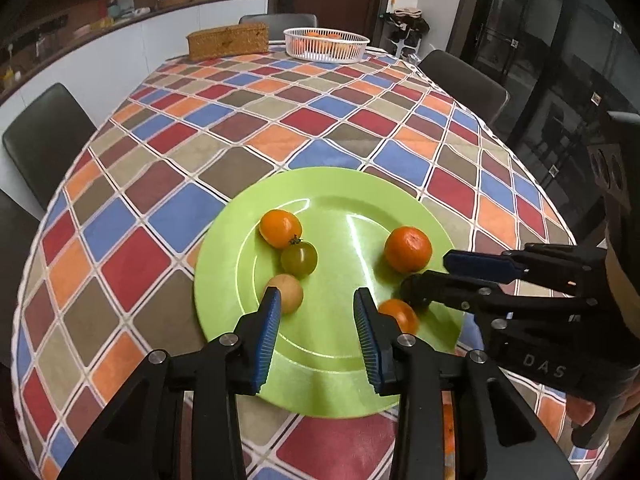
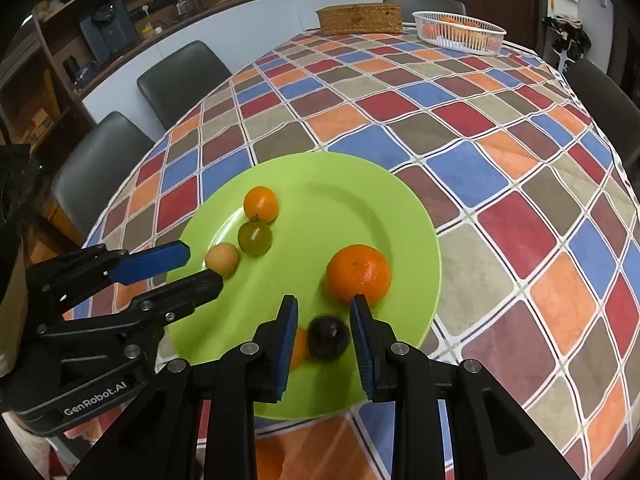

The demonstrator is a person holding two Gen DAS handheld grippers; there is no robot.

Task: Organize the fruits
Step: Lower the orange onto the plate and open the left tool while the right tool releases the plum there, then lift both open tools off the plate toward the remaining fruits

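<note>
Checked tablecloth [image 2: 500, 152], w/ glossy green plate [image 2: 384, 208] near its front edge. On plate: dimpled mandarin [image 2: 358, 274], green tomato [image 2: 255, 238], pale round fruit [image 2: 222, 258]. Right gripper [image 2: 324, 320]: jaws slightly apart, dark plum [image 2: 329, 337] between pads, grip uncertain. Left gripper [image 1: 316, 320]: apart, empty, pale fruit just beside left pad.

Fruits [image 1: 408, 249] on plate [image 1: 340, 392] at table's [image 1: 224, 128] near edge; basket [image 1: 326, 44] w/ box [image 1: 228, 40] to its left, far end.

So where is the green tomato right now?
The green tomato sits on the plate, left of centre, touching the orange fruit behind it.
</note>
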